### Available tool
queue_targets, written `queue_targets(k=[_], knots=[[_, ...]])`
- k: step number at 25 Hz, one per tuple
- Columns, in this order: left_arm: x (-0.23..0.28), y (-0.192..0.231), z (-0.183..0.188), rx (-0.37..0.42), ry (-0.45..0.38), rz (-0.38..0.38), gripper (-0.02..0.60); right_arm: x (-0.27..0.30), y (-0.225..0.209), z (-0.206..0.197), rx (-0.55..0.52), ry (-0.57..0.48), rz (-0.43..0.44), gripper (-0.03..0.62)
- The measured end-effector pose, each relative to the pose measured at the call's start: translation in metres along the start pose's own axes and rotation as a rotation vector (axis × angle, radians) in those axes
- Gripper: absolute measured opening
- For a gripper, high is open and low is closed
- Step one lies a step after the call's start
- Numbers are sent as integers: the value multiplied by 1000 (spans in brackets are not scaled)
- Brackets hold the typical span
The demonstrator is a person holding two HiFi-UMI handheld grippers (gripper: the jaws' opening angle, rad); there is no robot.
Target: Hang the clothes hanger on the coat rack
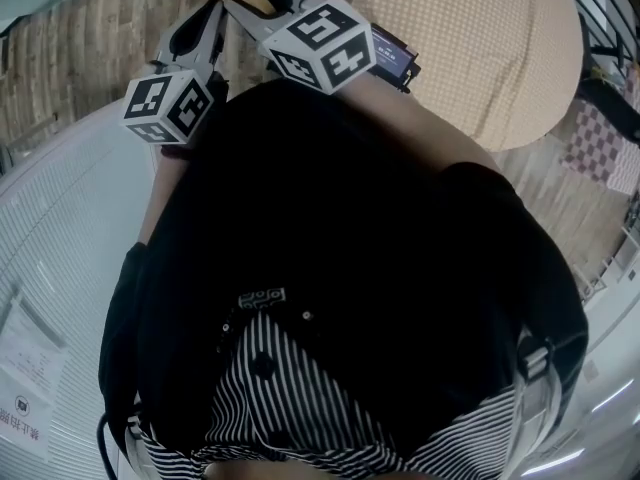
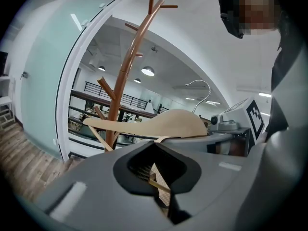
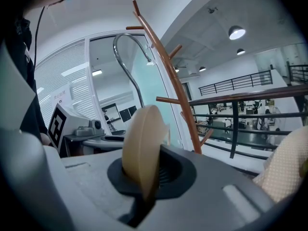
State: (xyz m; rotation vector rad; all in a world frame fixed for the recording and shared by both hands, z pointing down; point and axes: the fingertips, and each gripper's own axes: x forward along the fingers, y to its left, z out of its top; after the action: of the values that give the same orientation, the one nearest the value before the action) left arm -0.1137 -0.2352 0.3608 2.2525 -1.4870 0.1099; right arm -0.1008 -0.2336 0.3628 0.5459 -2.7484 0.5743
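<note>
- You're mid-carry. The hanger (image 2: 168,124) is up in the air between your two grippers, not yet on the coat rack (image 2: 130,66), which stands ahead and well apart from it.
- Your left gripper (image 2: 158,165) is clamped tight on a thin wooden slat low on the hanger. Your right gripper (image 3: 147,177) is pinched shut on the broad shoulder, seen edge-on.
- The hanger is pale, smooth wood with wide rounded shoulders. Its hook (image 3: 126,57) is bright steel wire that curves up and over above the right jaws.
- The rack is a slim reddish-brown trunk shaped like a tree. It bends slightly and has short bare branches angled upward at several heights.
- Next, I'd judge, you need to close in and raise the hook above one branch. Turn its open side toward that branch and lower it on — only then let both grips go.
- Smooth steel on a sloped, smooth-looking branch may slide, so seat the hook close to the trunk.
</note>
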Motion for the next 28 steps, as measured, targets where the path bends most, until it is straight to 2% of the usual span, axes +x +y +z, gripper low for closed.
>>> queue_targets(k=[4,19,28], knots=[[1,0,3,-12,-12,3,3,0,-1,3,-4,-6,5,2],[17,-1,1,24,48,43,3,0,-19,5,61,-37,34,2],[25,2,2,42,44,-1,3,0,-24,5,39,-36,9,2]])
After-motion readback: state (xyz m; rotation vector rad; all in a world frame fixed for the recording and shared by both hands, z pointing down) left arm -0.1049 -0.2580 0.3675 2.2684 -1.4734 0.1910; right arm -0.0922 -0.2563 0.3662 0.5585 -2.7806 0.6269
